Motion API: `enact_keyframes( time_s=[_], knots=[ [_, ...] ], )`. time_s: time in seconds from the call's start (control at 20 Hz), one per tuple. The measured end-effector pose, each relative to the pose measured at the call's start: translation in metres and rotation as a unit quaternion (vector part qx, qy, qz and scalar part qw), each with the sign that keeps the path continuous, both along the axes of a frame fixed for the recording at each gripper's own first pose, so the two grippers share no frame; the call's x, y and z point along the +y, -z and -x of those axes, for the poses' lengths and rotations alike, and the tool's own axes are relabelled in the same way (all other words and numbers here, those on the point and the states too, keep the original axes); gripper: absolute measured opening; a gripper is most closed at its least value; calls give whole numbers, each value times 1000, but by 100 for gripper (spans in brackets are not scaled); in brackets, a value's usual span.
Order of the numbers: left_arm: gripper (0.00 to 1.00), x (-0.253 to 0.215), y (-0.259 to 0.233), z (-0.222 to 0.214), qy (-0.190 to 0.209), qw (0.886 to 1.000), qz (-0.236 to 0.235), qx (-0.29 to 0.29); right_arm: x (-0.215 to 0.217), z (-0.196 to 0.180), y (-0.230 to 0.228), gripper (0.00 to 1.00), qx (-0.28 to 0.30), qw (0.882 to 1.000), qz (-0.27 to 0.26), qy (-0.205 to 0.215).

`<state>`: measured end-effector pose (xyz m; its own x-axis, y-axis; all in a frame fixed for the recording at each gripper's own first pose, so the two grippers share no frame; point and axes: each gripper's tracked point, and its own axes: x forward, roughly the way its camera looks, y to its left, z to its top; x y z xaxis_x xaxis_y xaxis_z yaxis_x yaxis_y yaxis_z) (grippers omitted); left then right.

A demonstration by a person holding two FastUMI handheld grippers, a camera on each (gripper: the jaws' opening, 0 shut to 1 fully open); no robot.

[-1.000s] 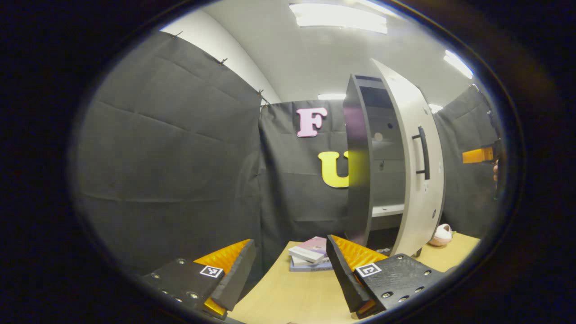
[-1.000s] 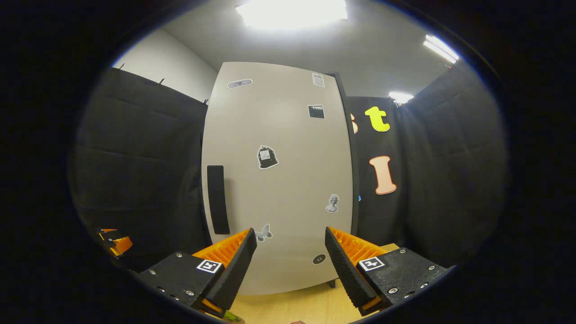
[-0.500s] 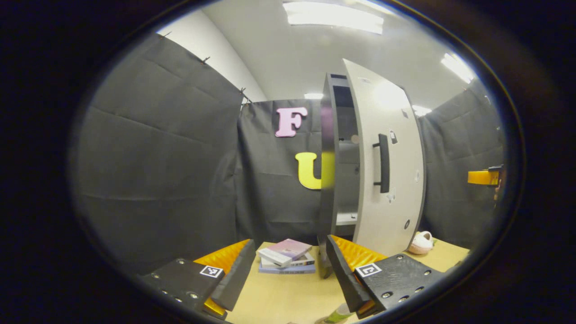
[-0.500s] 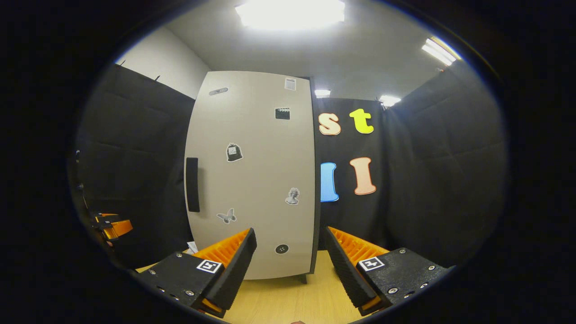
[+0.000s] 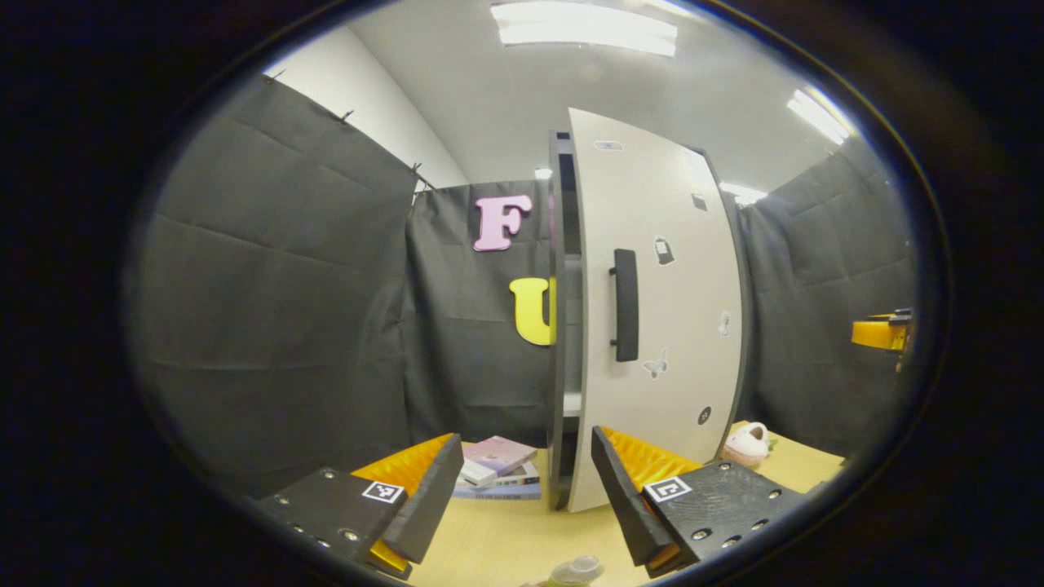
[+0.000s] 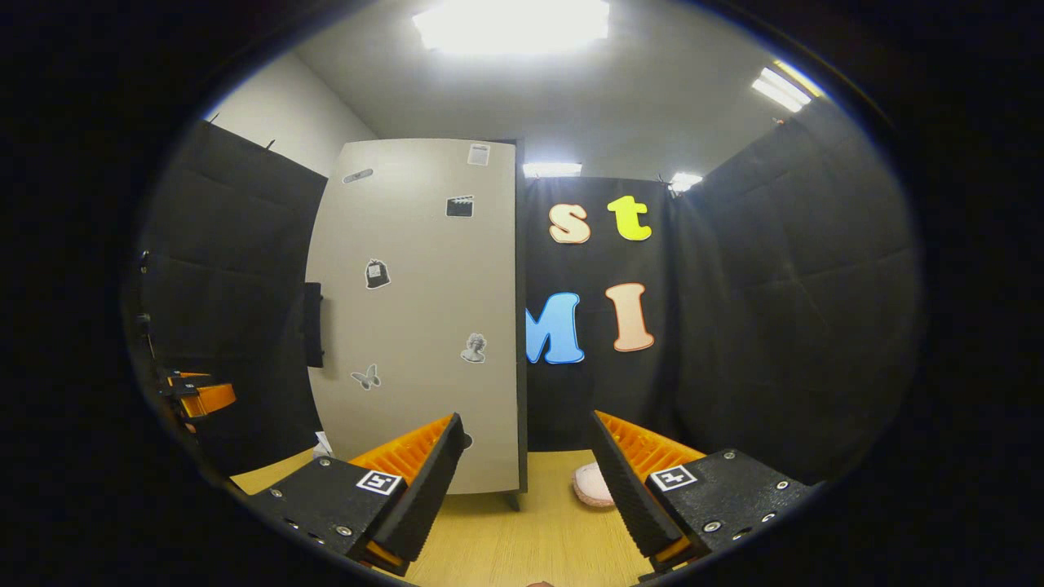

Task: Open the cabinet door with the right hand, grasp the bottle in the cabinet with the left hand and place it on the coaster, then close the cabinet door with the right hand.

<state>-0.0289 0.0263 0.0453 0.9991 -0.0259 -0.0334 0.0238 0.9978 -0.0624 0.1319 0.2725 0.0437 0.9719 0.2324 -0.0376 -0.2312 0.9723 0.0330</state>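
A: status on the cabinet door (image 5: 652, 310)?

B: nearly shut. In the left gripper view a narrow dark gap is left between its handle edge and the cabinet frame (image 5: 558, 326). Handle (image 5: 625, 305) is free, nothing touching it

A: claws?

B: right claw (image 6: 526, 469) is spread wide and empty, well apart from the door, pointing past the door's hinge side. It also shows at the far right of the left gripper view. Left claw (image 5: 526, 477) is wide open too, nothing in it, hanging over the counter (image 5: 506, 538) in front of the cabinet

A: bottle?

B: top of it, a pale cap (image 5: 577, 570), shows at the very bottom of the left gripper view, standing on the counter near its front edge, just under the left claw. Can't see the coaster from here, so can't confirm it's sitting on it

A: so what's done?

B: my read: door opening done, bottle out of the cabinet and released, closing mostly done. Left to do: press the door over that last gap, unless it seats by itself

A: anything in the way?

B: no. Stack of books (image 5: 499, 473) lies on the counter left of the cabinet foot, a pink slipper (image 6: 589, 484) to the right of it. Both clear of the door's swing
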Motion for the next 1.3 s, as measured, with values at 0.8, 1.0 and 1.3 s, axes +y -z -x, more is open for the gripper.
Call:
enact_keyframes(
  time_s=[0.8,1.0,1.3],
  knots=[
    [90,-33,-10,-16,4,1000,-19,-4,-41,-14,17,94,14,999,-8,31],
    [93,-26,-10,-18,1,1000,-19,-4,-39,-15,15,94,11,999,-4,32],
    [90,-24,-12,-20,1,1000,-23,-5,-38,-13,16,94,10,999,4,38]
  ],
)
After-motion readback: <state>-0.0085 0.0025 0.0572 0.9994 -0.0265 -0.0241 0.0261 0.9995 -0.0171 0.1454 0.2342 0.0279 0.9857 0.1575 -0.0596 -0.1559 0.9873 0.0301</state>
